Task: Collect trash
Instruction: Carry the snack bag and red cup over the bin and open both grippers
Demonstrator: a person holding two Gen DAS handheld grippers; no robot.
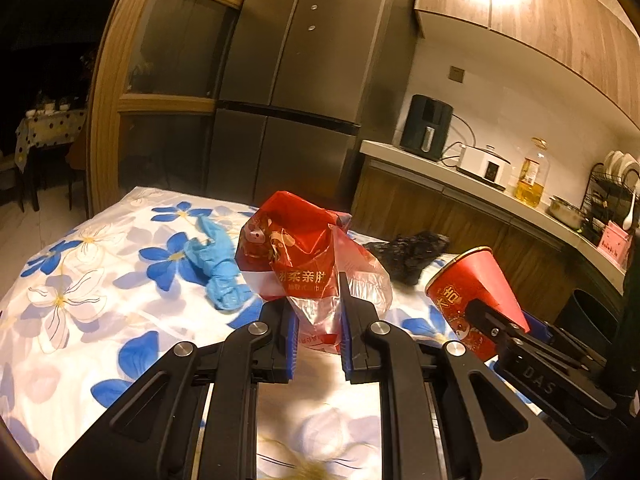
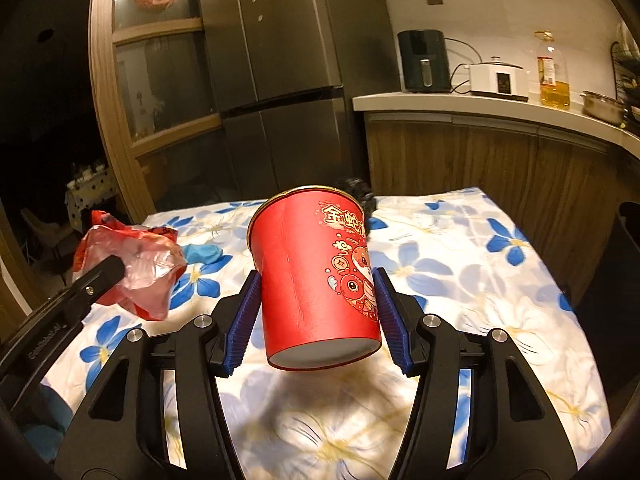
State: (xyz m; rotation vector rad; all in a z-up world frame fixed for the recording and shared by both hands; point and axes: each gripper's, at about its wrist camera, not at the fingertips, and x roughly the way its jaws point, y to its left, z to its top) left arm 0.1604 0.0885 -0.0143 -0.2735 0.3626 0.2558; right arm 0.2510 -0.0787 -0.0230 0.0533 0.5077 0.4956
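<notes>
Trash is already in both grips. Nearest the left gripper (image 1: 318, 322), a crumpled red-and-clear plastic wrapper (image 1: 308, 256) is pinched between the nearly closed blue pads, which bite on its thin lower tail so the bulk stands up ahead of the fingers, apparently clear of the flowered worktop (image 1: 80, 320). The right gripper (image 2: 316, 316) sits about half open, its pads pressed on either flank of a red paper cup (image 2: 316, 276); the cup is tilted with its mouth leaning away, and its base hangs above a shadow on the cloth, so it looks lifted rather than resting. Holding it by the sides keeps the soft wall from folding, in my judgement.

Further ahead of the left gripper and to its left lies a blue disposable glove (image 1: 218, 272), loose on the cloth. Beyond the wrapper, to the right, a crumpled black bag (image 1: 408, 254) waits near the far edge. Both look uncollected.
</notes>
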